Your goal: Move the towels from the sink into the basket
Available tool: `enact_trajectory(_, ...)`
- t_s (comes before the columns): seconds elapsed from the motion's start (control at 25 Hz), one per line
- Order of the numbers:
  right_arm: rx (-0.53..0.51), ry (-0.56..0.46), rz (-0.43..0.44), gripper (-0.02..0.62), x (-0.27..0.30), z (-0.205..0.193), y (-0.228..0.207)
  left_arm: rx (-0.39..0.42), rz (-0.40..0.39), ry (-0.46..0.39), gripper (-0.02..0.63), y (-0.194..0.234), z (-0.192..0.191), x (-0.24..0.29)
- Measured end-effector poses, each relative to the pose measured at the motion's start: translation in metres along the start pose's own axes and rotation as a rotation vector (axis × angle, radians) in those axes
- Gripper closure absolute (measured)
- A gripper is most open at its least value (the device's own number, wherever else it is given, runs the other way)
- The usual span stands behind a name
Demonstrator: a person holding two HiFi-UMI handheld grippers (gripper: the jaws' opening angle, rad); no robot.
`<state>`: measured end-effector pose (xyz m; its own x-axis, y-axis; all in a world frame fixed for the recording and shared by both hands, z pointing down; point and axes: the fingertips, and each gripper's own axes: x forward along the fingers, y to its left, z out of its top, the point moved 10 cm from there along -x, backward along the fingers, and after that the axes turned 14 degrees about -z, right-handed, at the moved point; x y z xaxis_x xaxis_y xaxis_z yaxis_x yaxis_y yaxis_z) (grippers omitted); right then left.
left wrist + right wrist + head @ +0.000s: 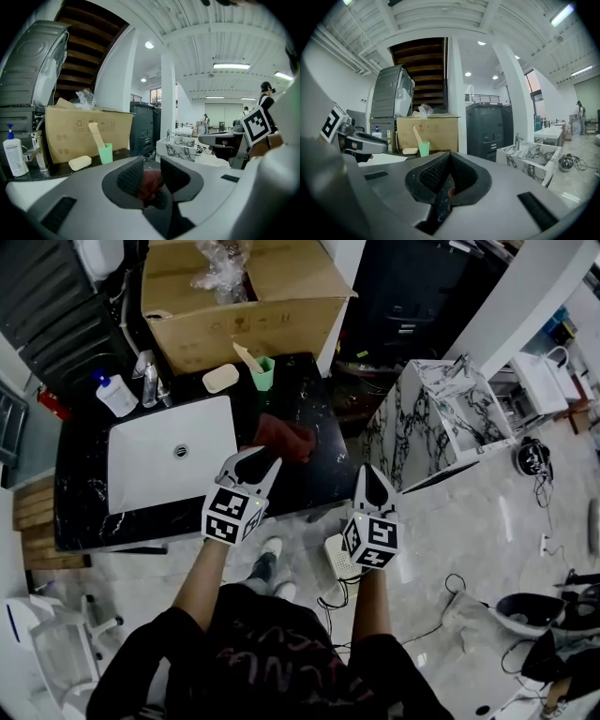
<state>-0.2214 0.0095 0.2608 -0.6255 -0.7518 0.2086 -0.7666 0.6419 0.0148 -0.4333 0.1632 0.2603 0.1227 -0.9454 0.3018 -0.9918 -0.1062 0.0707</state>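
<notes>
A dark red towel (286, 439) lies crumpled on the black countertop (84, 493), just right of the white sink (169, 465). The sink's basin shows nothing in it. My left gripper (255, 463) points at the towel from the counter's front edge. Its jaws stand apart, and in the left gripper view the towel (151, 182) shows in the gap of the left gripper (152, 171), with the pads not pressing on it. My right gripper (373, 479) hovers off the counter's right front corner, shut and empty; the right gripper view shows the right gripper (449, 164) with its tips together. No basket is in view.
A cardboard box (239, 301) stands behind the counter. A green cup (262, 373), soap bar (220, 379), faucet (148, 376) and pump bottle (114, 395) line the sink's far side. A marble basin unit (436, 418) stands to the right. Cables lie on the floor.
</notes>
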Motion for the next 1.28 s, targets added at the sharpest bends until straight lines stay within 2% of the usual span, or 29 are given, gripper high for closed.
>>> enact_trajectory(0.32,0.010,0.020,-0.011,0.580,0.017,-0.005,-0.006,-0.027,-0.053,0.079,0.408,0.007,-0.011,0.032)
enact_trajectory(0.52,0.023,0.032,-0.028,0.580,0.026,-0.009,-0.013,-0.037,-0.076,0.158,0.387,0.011,-0.022,0.054)
enact_trajectory(0.92,0.034,0.087,-0.066,0.580,0.041,-0.020,-0.014,-0.034,-0.125,0.263,0.336,0.024,-0.040,0.092)
enact_trajectory(1.16,0.034,0.103,-0.102,0.580,0.048,-0.024,-0.022,-0.032,-0.151,0.307,0.337,0.031,-0.048,0.109)
enact_trajectory(1.28,0.034,0.108,-0.114,0.580,0.049,-0.025,-0.024,-0.028,-0.157,0.320,0.401,0.032,-0.049,0.111)
